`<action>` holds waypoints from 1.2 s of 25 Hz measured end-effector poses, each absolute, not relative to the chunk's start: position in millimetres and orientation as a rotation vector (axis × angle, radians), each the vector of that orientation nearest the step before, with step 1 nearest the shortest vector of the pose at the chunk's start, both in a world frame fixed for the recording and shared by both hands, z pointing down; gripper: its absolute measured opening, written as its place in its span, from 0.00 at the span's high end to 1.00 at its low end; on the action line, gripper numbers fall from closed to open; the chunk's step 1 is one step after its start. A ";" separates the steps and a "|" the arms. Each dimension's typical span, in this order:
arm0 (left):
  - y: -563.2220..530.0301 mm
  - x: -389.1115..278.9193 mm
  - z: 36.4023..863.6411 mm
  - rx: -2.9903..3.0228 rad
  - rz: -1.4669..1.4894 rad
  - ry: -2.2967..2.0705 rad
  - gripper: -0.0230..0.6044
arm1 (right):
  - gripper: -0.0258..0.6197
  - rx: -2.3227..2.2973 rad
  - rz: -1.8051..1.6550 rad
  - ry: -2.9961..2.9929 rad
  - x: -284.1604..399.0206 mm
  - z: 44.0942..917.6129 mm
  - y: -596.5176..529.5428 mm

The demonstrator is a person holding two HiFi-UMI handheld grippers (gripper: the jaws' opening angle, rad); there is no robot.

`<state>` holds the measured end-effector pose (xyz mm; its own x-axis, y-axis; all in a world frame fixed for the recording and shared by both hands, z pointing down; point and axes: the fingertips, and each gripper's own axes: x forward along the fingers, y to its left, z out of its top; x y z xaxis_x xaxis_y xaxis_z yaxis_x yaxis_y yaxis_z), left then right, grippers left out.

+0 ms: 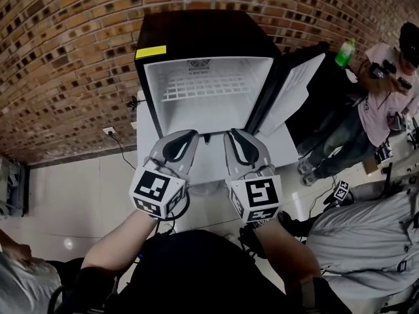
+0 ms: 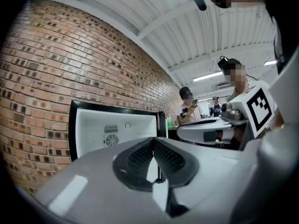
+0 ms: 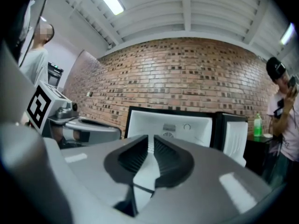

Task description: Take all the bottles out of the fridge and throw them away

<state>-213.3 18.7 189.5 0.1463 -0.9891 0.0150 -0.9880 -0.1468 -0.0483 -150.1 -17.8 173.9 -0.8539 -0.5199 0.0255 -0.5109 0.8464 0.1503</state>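
Two hand-held grippers side by side before the open fridge (image 1: 149, 97), both pointing towards its white interior. In the left gripper view the left gripper (image 1: 188, 137) (image 2: 153, 141) has its jaws closed, the ribbed pad tips touching, with nothing between them. In the right gripper view the right gripper (image 1: 234, 136) (image 3: 151, 138) has its jaws a narrow slit apart at the tips, and only the fridge's back wall shows through the gap. The fridge is black outside and stands against a brick wall (image 1: 72, 57), with a yellow label (image 1: 150, 52) at its upper left corner. A wire shelf (image 1: 206, 87) lies across the compartment. The door (image 1: 298, 91) is swung open to the right. A green bottle (image 1: 346, 52) (image 3: 257, 125) stands upright on a dark counter (image 1: 321, 67) beyond the door, well apart from both grippers. A person (image 1: 386, 100) is just beside that bottle, at the right edge of the head view
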 end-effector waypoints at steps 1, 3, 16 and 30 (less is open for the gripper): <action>20.6 -213.5 187.9 -2.355 -0.066 2.032 0.96 | 0.91 0.820 -0.215 -2.958 -151.3 173.5 -15.9; 23.2 -213.5 185.6 -2.350 -0.065 2.028 0.96 | 0.94 0.808 -0.213 -2.963 -153.0 173.5 -13.3; 19.3 -209.8 186.7 -2.361 -0.061 2.013 0.96 | 0.96 0.751 -0.199 -2.962 -163.8 178.2 -9.6; 12.8 -204.3 188.2 -2.380 -0.066 1.994 0.96 | 0.96 0.755 -0.200 -2.953 -163.0 181.2 -13.8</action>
<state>-204.3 12.8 188.2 0.1750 -0.9845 0.0095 -0.9830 -0.1752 -0.0545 -163.0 -13.8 181.2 -0.8741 -0.4830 0.0521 -0.4715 0.8694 0.1479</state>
